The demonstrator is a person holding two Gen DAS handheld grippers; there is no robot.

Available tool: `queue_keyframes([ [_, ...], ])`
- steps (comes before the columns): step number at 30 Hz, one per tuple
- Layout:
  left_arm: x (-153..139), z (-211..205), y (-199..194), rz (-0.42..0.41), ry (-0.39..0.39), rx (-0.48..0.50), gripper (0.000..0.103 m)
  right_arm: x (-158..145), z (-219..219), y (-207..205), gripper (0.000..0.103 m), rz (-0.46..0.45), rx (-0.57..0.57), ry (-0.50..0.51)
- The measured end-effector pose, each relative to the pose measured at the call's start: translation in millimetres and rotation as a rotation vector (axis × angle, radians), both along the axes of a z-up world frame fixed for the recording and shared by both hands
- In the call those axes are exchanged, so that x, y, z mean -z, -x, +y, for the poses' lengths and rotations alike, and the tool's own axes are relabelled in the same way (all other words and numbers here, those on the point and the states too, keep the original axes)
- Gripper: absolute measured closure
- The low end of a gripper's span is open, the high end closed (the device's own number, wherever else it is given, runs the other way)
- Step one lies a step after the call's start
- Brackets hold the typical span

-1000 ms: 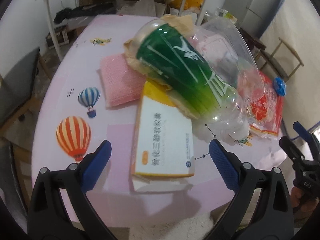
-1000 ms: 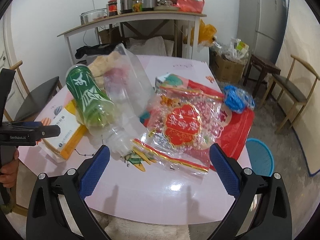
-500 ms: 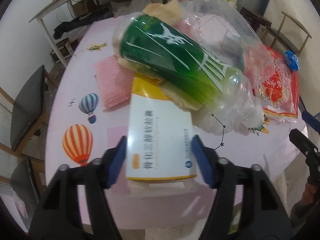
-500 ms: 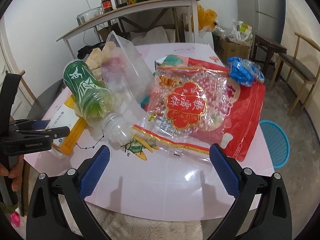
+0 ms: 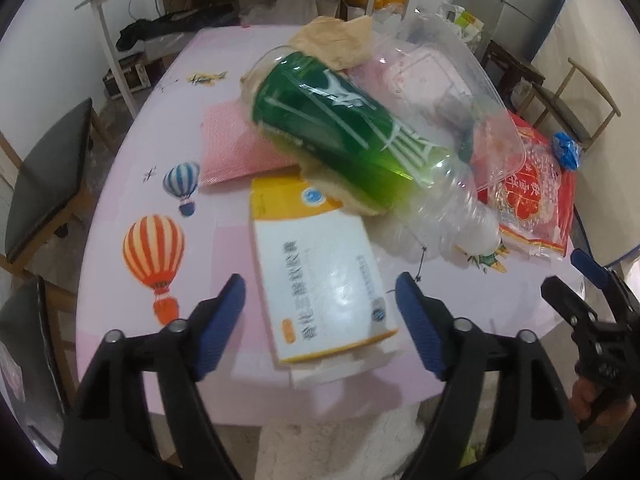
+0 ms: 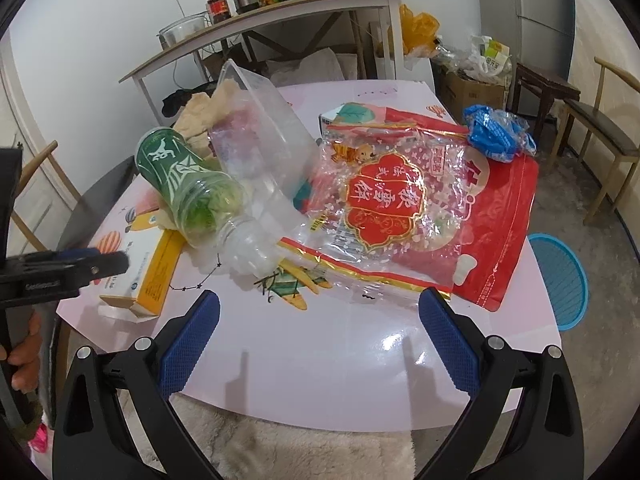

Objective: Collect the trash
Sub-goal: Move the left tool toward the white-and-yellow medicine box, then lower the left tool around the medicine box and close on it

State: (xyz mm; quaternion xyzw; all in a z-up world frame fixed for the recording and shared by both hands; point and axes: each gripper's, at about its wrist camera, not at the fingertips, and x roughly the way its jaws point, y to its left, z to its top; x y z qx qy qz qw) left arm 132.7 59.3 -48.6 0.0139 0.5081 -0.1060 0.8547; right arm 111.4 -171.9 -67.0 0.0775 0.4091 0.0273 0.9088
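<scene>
A pile of trash lies on the pink table (image 6: 320,368). A white and yellow box (image 5: 320,272) lies nearest, its near end between the pads of my left gripper (image 5: 320,280). The jaws are opening and neither pad presses on the box. A green-labelled plastic bottle (image 5: 340,136) rests on the box's far end, beside a clear plastic container (image 5: 448,80). My right gripper (image 6: 320,294) hangs open over the table's front with nothing in it. Beyond it lie a clear wrapper with a red label (image 6: 384,200), a red bag (image 6: 504,216) and a blue wrapper (image 6: 496,132).
A pink cloth (image 5: 232,144) and crumpled brown paper (image 5: 336,40) sit behind the bottle. A blue basket (image 6: 560,276) stands on the floor to the right of the table. Chairs flank the table, and a side table with jars (image 6: 264,12) stands behind.
My left gripper's jaws narrowed around the box's near end, then widened again. The box stays on the table. The right gripper kept its place, wide open.
</scene>
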Motion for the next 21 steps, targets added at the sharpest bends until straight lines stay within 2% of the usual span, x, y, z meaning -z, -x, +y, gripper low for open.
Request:
queue_keyframes([
  [6,18,-13,-12,0.015,-0.062,-0.037,0.028,-4,2,9,0.006,-0.001,0.013,0.009],
  [7,20,-10,-12,0.014,-0.05,-0.055,0.033,-4,2,10,0.006,0.002,0.013,0.011],
  [9,19,-1,-10,0.006,-0.008,-0.082,0.033,-3,2,12,0.006,0.006,0.014,0.007],
  [17,17,29,12,0.034,0.06,-0.106,0.033,16,14,1,0.006,0.083,-0.03,0.012],
  [21,19,34,17,0.029,0.07,-0.114,0.033,29,29,-4,0.006,0.129,-0.063,0.043],
])
